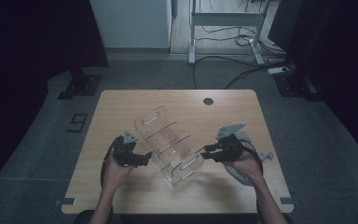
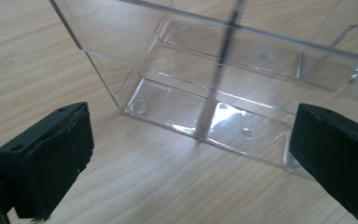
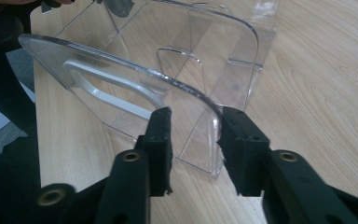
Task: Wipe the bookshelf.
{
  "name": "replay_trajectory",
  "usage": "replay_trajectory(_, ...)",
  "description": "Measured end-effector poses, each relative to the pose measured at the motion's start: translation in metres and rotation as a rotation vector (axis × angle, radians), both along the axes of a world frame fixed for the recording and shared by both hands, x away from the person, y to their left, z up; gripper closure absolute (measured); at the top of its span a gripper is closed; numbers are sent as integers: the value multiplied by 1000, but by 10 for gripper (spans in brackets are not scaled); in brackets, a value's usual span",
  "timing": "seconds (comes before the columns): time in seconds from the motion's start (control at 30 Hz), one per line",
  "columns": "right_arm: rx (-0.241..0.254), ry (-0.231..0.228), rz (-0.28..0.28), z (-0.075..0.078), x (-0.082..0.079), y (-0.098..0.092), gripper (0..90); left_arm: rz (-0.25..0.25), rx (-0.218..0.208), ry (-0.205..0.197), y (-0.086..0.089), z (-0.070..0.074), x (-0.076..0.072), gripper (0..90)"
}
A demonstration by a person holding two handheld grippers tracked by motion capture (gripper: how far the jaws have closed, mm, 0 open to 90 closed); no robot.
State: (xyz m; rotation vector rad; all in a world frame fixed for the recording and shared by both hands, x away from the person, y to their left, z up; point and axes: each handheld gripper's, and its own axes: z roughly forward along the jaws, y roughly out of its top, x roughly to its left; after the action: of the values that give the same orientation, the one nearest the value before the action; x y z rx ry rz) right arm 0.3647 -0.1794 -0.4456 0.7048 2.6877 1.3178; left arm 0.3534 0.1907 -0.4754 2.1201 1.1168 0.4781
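Observation:
A clear plastic desk organizer (image 1: 168, 140) with several upright dividers stands slantwise on the wooden table (image 1: 121, 107). My left gripper (image 1: 145, 157) sits at its left side, open. In the left gripper view the organizer's base (image 2: 205, 112) lies a short way ahead of that gripper (image 2: 196, 158), and both pads are apart from it. My right gripper (image 1: 206, 153) is at the organizer's near end. In the right gripper view its jaws (image 3: 193, 140) straddle the rounded corner of the slotted end panel (image 3: 121, 84). The pads stand close to that corner, with small gaps showing.
A round cable hole (image 1: 208, 101) sits near the table's far edge. Bare tabletop lies in front of the organizer and behind it. On the floor are a black bracket (image 1: 78, 122) at the left and cables (image 1: 233, 60) by a white desk frame beyond.

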Motion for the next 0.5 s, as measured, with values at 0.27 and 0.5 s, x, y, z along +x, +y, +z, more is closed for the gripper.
replay_trajectory(0.27, -15, -18, 5, 0, -15, 7, 755, -22, -13, -1, -5, 3, -3, 0)
replay_trajectory(0.5, -28, -24, 9, 0, -26, 14, 784, -33, -16, -2, -6, 1, -4, 0)
